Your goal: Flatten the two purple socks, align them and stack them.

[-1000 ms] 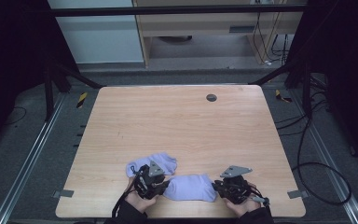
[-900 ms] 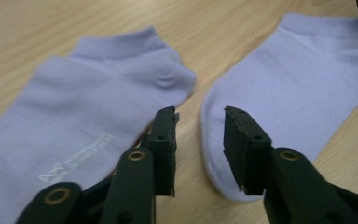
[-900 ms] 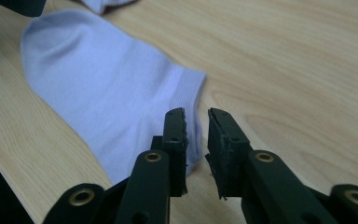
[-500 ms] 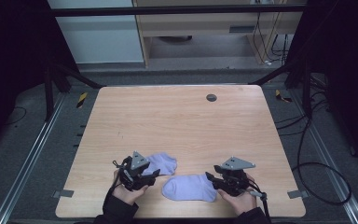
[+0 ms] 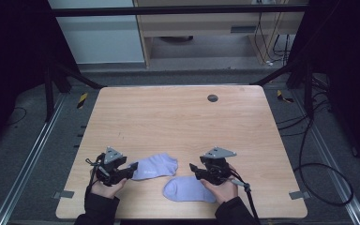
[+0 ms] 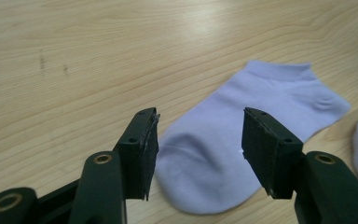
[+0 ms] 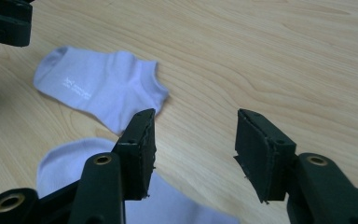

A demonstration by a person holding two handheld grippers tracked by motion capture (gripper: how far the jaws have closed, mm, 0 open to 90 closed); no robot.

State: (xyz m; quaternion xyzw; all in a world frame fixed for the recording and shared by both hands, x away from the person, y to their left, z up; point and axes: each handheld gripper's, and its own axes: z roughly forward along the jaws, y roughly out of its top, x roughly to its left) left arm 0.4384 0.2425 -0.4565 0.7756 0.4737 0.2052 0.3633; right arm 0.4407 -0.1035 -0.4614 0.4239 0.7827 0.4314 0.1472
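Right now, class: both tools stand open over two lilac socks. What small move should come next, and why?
Probably close the left tool on the toe of the upper sock. Its open jaws have just been opening and straddle that toe without pressing; the socks lie apart, the lower sock by the right tool.

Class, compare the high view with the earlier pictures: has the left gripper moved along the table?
Yes. The left gripper has slid left toward the table's left edge, leaving the upper sock lying flat; its jaws have just been opening, and grip nothing.

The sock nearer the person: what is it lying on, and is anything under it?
The nearer sock lies flat on the wooden table, apart from the other sock. Whatever is beneath it is covered.
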